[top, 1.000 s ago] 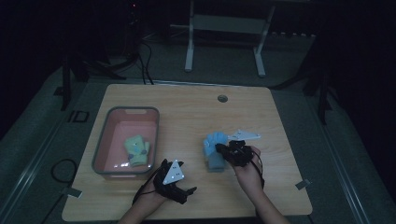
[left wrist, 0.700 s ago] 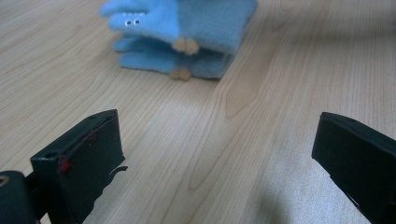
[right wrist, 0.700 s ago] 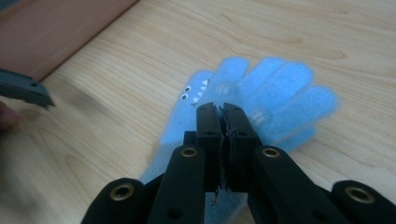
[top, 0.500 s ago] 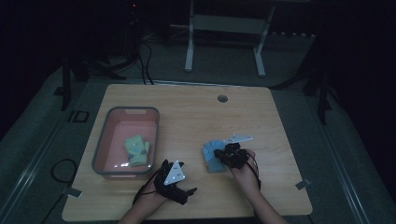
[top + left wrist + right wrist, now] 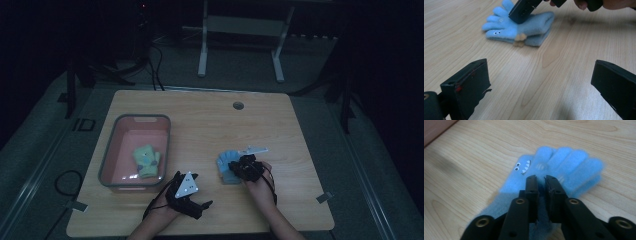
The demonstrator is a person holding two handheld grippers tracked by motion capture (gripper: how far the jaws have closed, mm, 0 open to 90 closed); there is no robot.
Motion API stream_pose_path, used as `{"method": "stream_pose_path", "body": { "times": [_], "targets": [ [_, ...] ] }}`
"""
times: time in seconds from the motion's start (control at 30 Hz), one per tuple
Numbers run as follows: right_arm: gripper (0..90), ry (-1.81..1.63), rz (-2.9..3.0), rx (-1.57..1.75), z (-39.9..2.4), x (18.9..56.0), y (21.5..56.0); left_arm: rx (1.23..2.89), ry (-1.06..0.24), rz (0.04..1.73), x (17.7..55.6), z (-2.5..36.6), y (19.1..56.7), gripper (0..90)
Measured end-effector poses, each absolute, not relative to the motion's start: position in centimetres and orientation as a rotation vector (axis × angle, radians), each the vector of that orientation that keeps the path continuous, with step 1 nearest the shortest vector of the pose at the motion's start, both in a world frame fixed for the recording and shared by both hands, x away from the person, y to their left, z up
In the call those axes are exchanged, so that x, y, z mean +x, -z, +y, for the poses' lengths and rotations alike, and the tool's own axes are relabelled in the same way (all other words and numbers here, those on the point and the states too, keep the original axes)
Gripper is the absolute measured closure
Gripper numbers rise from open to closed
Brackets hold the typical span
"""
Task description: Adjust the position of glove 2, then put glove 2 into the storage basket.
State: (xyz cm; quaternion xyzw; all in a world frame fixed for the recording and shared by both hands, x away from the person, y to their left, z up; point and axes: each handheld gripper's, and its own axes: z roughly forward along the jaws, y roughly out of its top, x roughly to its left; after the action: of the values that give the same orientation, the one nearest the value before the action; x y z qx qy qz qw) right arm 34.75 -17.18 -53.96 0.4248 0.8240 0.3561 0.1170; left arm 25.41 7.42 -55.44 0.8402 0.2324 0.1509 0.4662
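While your right gripper (image 5: 541,181) pinches a fold of the blue glove (image 5: 554,167), its jaws nearly together on the fabric near the cuff, the glove lies flat on the table (image 5: 210,125), well to the right of the pink bin (image 5: 107,155). One green glove (image 5: 146,161) already sits inside that bin, so you look about halfway through. What remains, by my reading, is lifting the blue one, carrying it across and dropping it in. Your left gripper (image 5: 539,82) rests low over bare wood near the bin's front corner, jaws spread wide and holding nothing, pointed toward the blue glove.
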Motion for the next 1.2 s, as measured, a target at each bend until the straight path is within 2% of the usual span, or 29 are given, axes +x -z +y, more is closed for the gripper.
{"method": "stream_pose_path", "body": {
  "times": [0.23, 0.37, 0.47, 0.5, 0.6, 0.7, 0.87, 1.2],
  "targets": [
    [61.3, -1.08, 2.392, 1.214, -17.4, 34.5, 52.7, 2.083, -0.429, 0.562, 25.5, 7.2, 55.3, 2.1],
    [41.6, -1.115, 2.396, 1.177, -17.8, 34.6, 52.1, 2.075, -0.434, 0.585, 25.5, 7.2, 55.1, 4.4],
    [25.2, -1.14, 2.403, 1.143, -18.2, 34.6, 51.8, 2.087, -0.401, 0.594, 25.5, 6.8, 54.8, 4.8],
    [25.2, -1.14, 2.403, 1.143, -18.2, 34.6, 51.8, 2.087, -0.401, 0.594, 25.5, 6.8, 54.8, 4.8],
    [15.0, -1.16, 2.438, 1.085, -18.8, 34.5, 51.7, 2.094, -0.304, 0.594, 25.8, 6.3, 54.8, 4.7],
    [14.4, -1.184, 2.455, 1.059, -19.2, 34.5, 51.5, 2.099, -0.256, 0.597, 26.0, 6.1, 54.8, 4.7],
    [13.9, -1.18, 2.448, 0.963, -20.3, 34.7, 51.1, 2.138, -0.262, 0.553, 26.2, 5.3, 54.5, 4.7],
    [12.2, -1.194, 2.438, 1.044, -22.6, 35.7, 50.1, 2.179, -0.247, 0.431, 27.3, 3.4, 54.0, 5.8]
  ]
}}
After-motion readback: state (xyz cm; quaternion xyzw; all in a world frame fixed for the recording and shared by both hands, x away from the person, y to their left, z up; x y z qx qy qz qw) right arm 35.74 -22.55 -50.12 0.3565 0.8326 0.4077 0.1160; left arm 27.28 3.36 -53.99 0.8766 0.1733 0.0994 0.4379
